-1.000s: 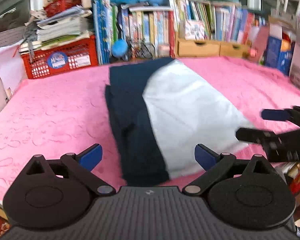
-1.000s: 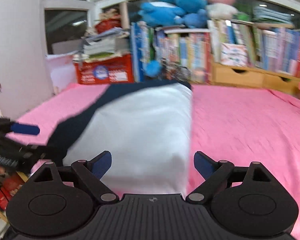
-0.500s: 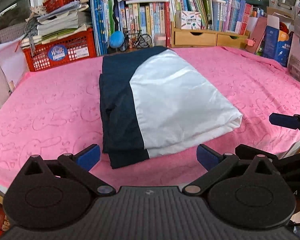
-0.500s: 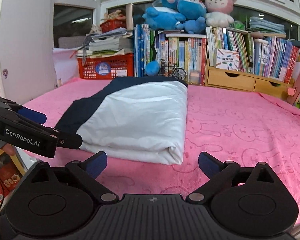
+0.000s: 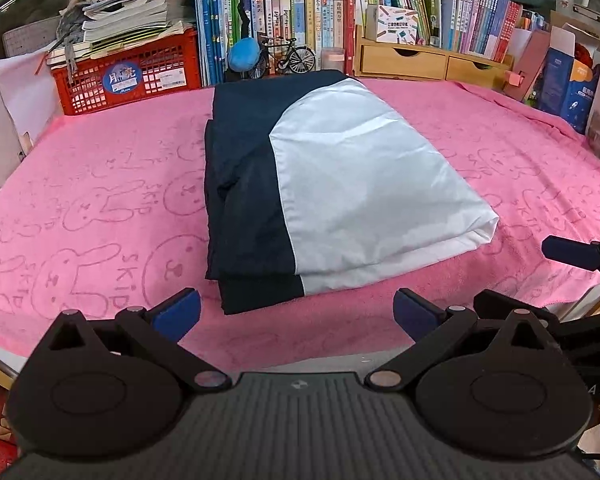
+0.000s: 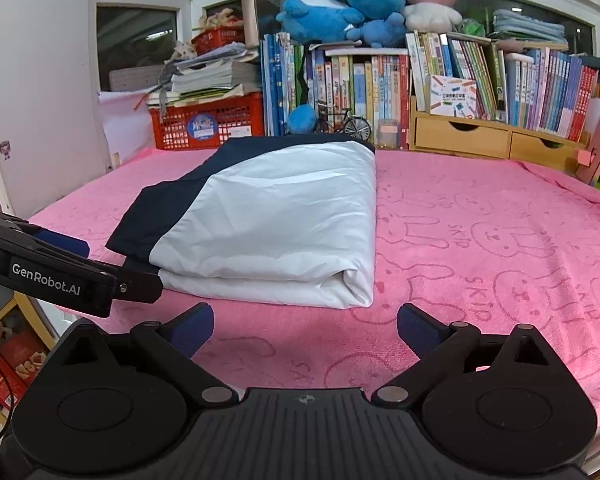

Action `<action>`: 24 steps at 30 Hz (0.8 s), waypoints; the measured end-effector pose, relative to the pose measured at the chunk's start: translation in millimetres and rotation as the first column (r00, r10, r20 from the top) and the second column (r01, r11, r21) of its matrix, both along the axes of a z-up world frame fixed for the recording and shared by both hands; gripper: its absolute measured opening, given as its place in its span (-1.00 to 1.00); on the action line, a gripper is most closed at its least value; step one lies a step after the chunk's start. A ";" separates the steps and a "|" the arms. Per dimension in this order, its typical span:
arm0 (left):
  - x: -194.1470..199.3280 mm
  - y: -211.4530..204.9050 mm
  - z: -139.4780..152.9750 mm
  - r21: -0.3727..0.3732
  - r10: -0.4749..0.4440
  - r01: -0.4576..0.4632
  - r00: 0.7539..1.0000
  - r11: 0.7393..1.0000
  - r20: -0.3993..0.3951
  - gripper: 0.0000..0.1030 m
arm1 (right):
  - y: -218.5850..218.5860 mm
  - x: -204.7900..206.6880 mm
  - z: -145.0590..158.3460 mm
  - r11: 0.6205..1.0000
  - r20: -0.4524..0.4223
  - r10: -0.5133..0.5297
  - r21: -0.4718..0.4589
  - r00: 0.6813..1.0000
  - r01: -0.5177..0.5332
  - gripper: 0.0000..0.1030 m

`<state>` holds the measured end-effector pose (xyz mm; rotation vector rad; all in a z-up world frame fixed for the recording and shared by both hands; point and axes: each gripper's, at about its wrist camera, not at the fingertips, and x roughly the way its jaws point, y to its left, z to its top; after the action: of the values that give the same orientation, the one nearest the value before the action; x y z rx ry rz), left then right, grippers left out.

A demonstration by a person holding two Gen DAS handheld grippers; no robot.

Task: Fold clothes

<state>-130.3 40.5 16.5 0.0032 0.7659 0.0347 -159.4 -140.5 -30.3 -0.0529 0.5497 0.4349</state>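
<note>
Folded navy/white garment (image 5: 332, 196) flat on pink towel (image 5: 100, 208), 12 o'clock of left gripper (image 5: 296, 312) & right gripper (image 6: 305, 326). Both jaws apart, gripping nothing.

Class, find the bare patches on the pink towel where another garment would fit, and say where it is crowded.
Bare towel lies left of the folded garment, up to the red crate. A wider patch lies right of it, toward the wooden drawers. The back edge is crowded: books, toy bicycle.

Navy-white garment (image 5: 340, 184) — folded, flat, mid-towel (image 5: 100, 200)
</note>
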 end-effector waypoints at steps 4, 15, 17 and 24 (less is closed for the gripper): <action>0.6 -0.2 -1.1 0.000 0.001 -0.001 1.000 1.000 -0.006 1.00 | 2.7 -1.6 0.2 1.000 -0.001 0.007 -0.003 1.000 -0.007 0.93; -0.1 5.2 -2.6 -0.023 0.028 -0.029 0.999 0.999 -0.015 1.00 | 6.5 -4.3 -0.2 1.000 0.001 0.016 -0.011 1.000 -0.016 0.95; -0.2 5.1 -3.3 -0.027 0.030 -0.030 0.999 0.999 -0.018 1.00 | 6.6 -4.5 -0.5 1.000 0.000 0.018 -0.013 1.000 -0.018 0.96; -0.4 4.1 -4.9 -0.024 0.031 -0.031 0.999 0.999 -0.026 1.00 | 8.6 -5.0 -2.3 1.000 -0.005 0.021 -0.017 1.000 -0.021 0.96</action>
<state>-130.7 44.6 11.5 -0.0317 0.7916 0.0550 -164.4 -132.0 -32.6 -0.0742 0.5582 0.4505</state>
